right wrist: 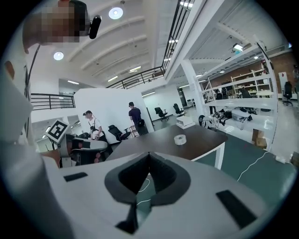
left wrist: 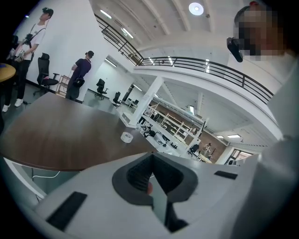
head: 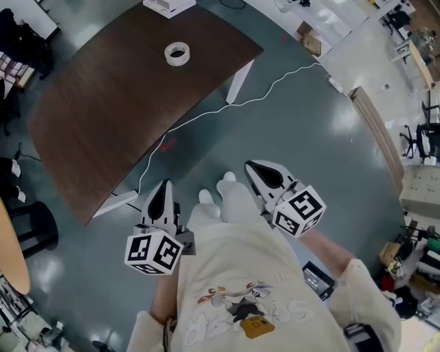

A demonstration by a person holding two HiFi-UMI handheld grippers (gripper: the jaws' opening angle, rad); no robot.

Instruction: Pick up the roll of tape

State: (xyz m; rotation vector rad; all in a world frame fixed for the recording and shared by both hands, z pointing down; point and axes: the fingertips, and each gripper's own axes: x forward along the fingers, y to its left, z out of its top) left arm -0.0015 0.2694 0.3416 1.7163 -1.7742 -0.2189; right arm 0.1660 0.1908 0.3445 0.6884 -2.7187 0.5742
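Observation:
The roll of tape (head: 177, 53), a whitish ring, lies flat on the dark brown table (head: 117, 110) towards its far end. It also shows small and far off in the left gripper view (left wrist: 126, 137) and the right gripper view (right wrist: 180, 139). My left gripper (head: 163, 184) and my right gripper (head: 249, 165) hang over the grey-green floor, well short of the table's near edge. Both point towards the table. Each has its jaws closed together with nothing between them (left wrist: 150, 155) (right wrist: 149, 154).
A white box (head: 168, 5) sits at the table's far edge, beyond the tape. A white cable (head: 227, 106) snakes over the floor past the table's white leg (head: 238, 81). Two people (left wrist: 81, 74) stand past the table's left end, near office chairs (left wrist: 44, 74). A cardboard box (head: 311, 41) lies at the far right.

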